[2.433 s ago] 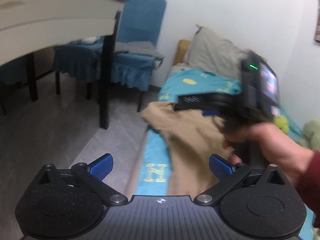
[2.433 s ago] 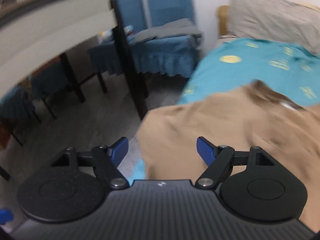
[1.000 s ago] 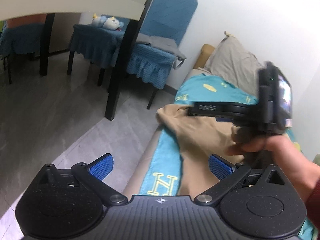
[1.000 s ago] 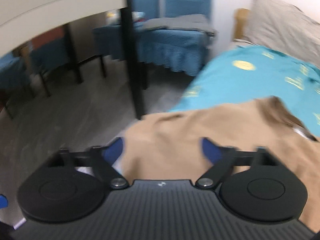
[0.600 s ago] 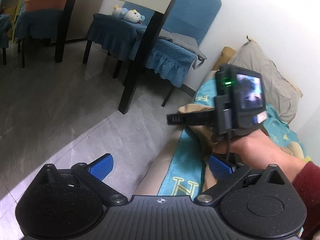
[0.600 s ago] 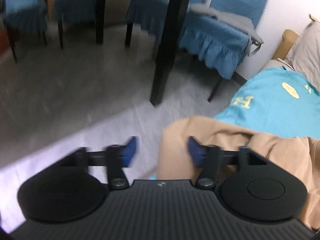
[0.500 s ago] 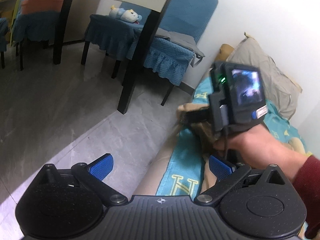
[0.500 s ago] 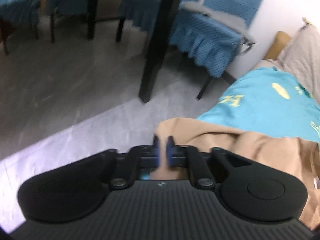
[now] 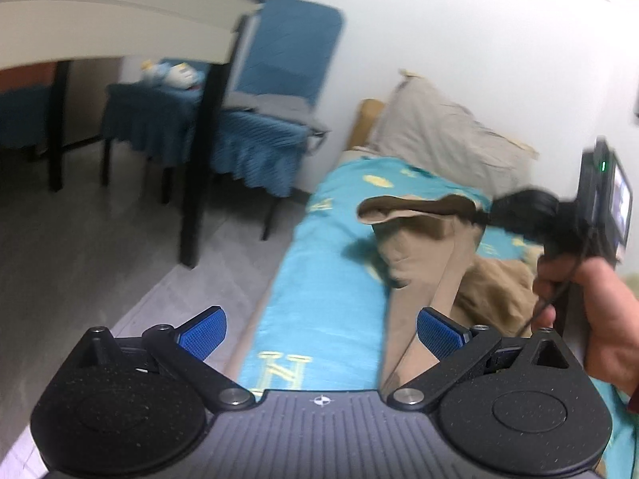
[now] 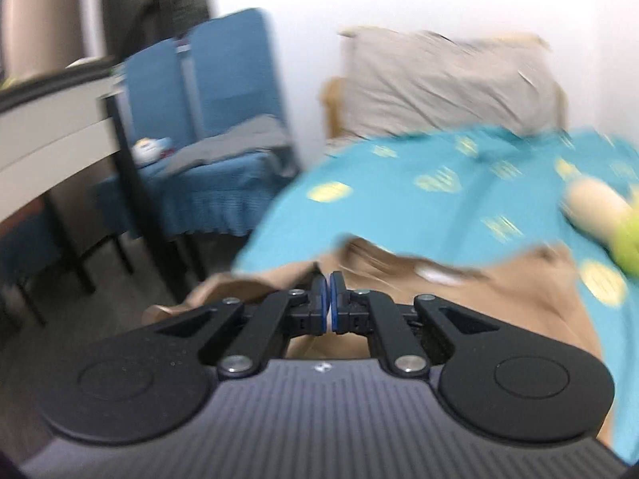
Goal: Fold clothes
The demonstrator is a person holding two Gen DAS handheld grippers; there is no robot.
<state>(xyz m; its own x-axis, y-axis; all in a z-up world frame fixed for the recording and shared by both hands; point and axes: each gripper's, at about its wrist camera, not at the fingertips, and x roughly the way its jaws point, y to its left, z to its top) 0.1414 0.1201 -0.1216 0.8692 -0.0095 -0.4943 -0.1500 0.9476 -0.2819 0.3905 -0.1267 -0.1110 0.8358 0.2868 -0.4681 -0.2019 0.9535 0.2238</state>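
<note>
Bed (image 9: 327, 279): runs from 6 o'clock up toward 1 o'clock in the left wrist view, under a turquoise sheet with yellow marks.
Bench (image 9: 100, 20): pale top with black legs, at 10 o'clock, beside the bed across a strip of grey floor.
Chair (image 9: 279, 80): blue cover, between the bench and the head of the bed.
Pillow (image 9: 439, 135): grey-beige, propped at the head of the bed, 1 o'clock.
Trousers (image 9: 423, 263): tan, one end lifted clear of the sheet at 2 o'clock, the rest hanging down and heaped on the bed near the right edge.
Right tongs (image 10: 330, 303): blue pads pressed together on a fold of the tan trousers (image 10: 499, 299); in the left wrist view they pinch the raised end, with the person's hand (image 9: 599, 311) on the handle.
Left tongs (image 9: 321, 329): spread wide, nothing between the pads, low over the bed's near edge, apart from the cloth.
Soft toy (image 10: 599, 211): cream and yellow-green, blurred, on the sheet at 3 o'clock.
</note>
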